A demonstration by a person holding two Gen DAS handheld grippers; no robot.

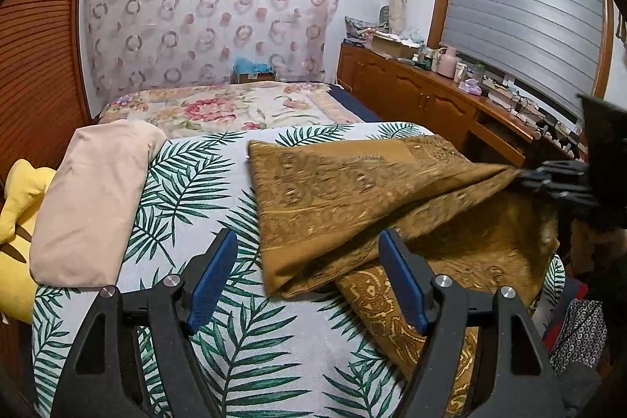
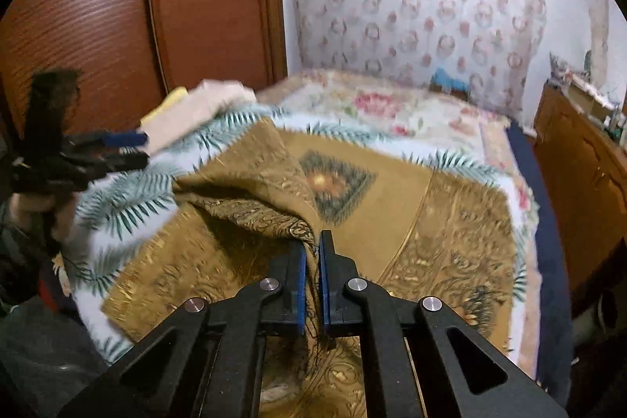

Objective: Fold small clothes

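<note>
Right gripper: where its blue pads meet, the right gripper [image 2: 312, 247] is clamped on a raised fold of the brown patterned cloth [image 2: 392, 190] — the fabric is pinched between the pads and hangs down behind them, its lower edge lost behind the black frame. In the left wrist view the same gripper [image 1: 527, 175] shows only as a dark, blurred shape at the right edge, pulling a corner of the cloth [image 1: 352, 190] up off the bed.
Left gripper: the left gripper [image 1: 309, 261] stands wide, its blue fingers [image 1: 213, 281] apart above the bedcover with nothing between them; its right finger lies in front of the cloth's lower fold, and contact there cannot be told. From the right wrist view it [image 2: 145, 147] appears at the left edge, smeared by blur, with a bit of the person's hand [image 2: 31, 202] below it, barely legible.
Cloth: it lies on the palm-leaf bedcover [image 1: 196, 175], partly flat, partly lifted into a tent toward the right gripper; the underside of the lifted part is in shadow, its pattern hard to read.
Bedcover: its near edge is cut off by both gripper frames.
Beige pillow: the beige pillow [image 1: 94, 198] lies at the left of the bedcover, apart from the cloth — a yellow soft item [image 1: 19, 198] beside it is cut by the picture's rim.
Wooden sideboard: the wooden sideboard [image 1: 423, 93] at the right carries many small items, too small to tell apart.
</note>
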